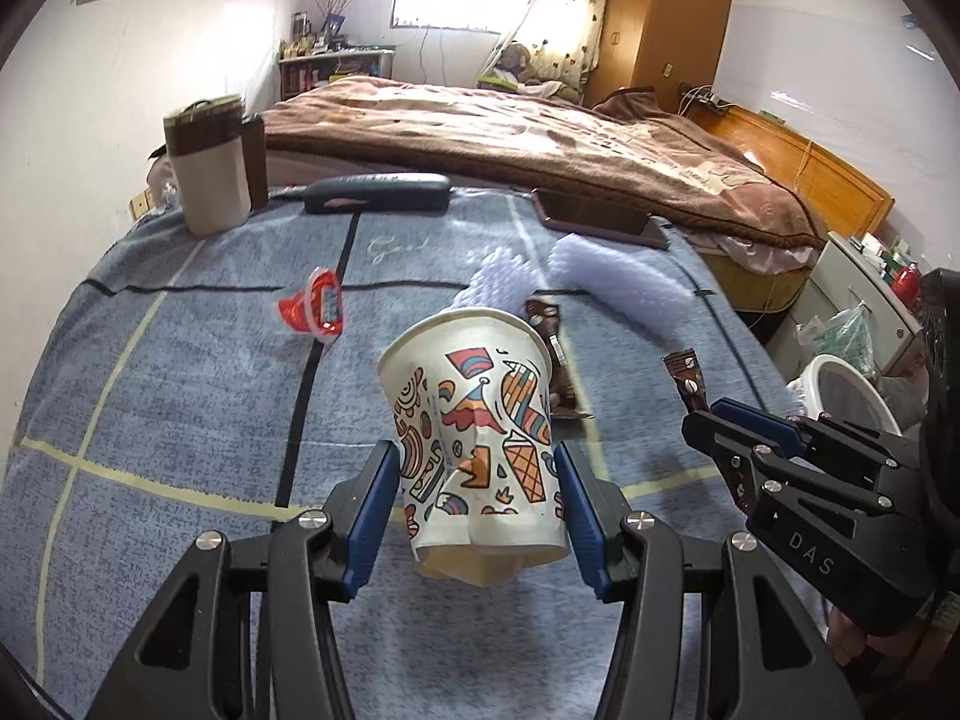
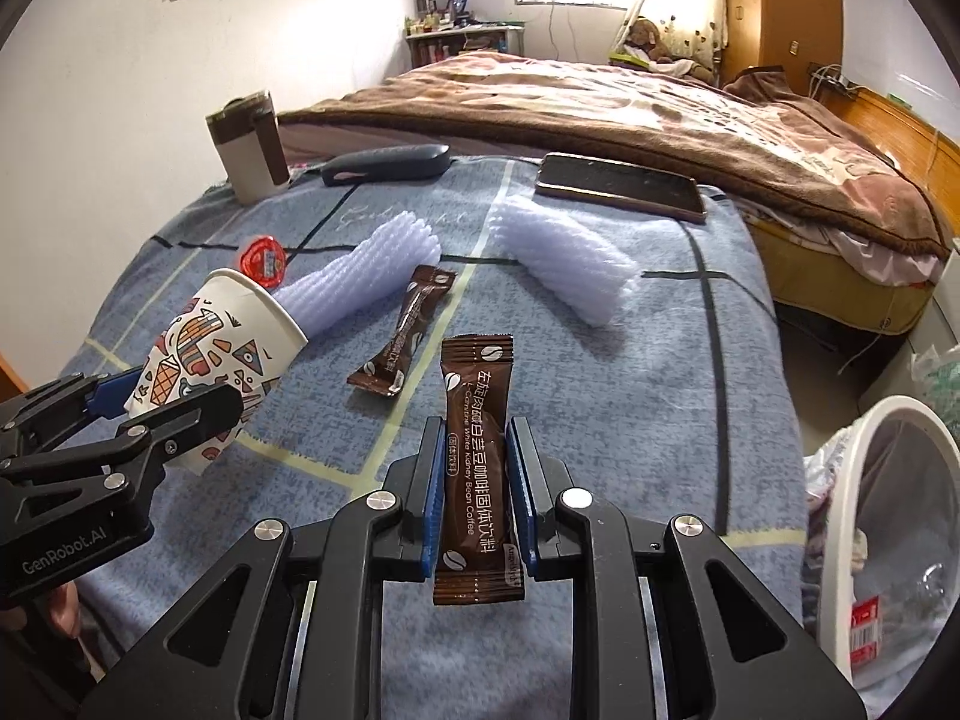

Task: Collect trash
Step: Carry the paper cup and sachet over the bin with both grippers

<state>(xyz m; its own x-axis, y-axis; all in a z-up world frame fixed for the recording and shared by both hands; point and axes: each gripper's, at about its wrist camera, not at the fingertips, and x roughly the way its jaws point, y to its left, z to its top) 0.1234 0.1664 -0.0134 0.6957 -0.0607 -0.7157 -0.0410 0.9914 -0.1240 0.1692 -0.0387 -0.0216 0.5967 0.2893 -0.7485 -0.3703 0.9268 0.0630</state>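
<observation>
My left gripper point(image 1: 477, 468) is shut on a patterned paper cup point(image 1: 474, 420) and holds it tilted above the blue cloth; the cup also shows in the right wrist view point(image 2: 210, 360). My right gripper point(image 2: 477, 450) is shut on a brown coffee sachet point(image 2: 477, 456), held upright over the cloth; it also shows in the left wrist view point(image 1: 687, 387). A second brown sachet point(image 2: 405, 330), two white foam sleeves point(image 2: 366, 285) point(image 2: 564, 267) and a small red jelly cup point(image 2: 264, 258) lie on the cloth. A white trash bin point(image 2: 864, 516) stands at the right, below the table edge.
A phone point(image 2: 621, 186), a dark glasses case point(image 2: 384, 165) and a beige-brown tumbler point(image 2: 246, 141) sit at the far side of the cloth-covered table point(image 2: 690, 390). A bed with a brown blanket point(image 2: 600, 102) lies beyond. Clutter sits on the floor at right.
</observation>
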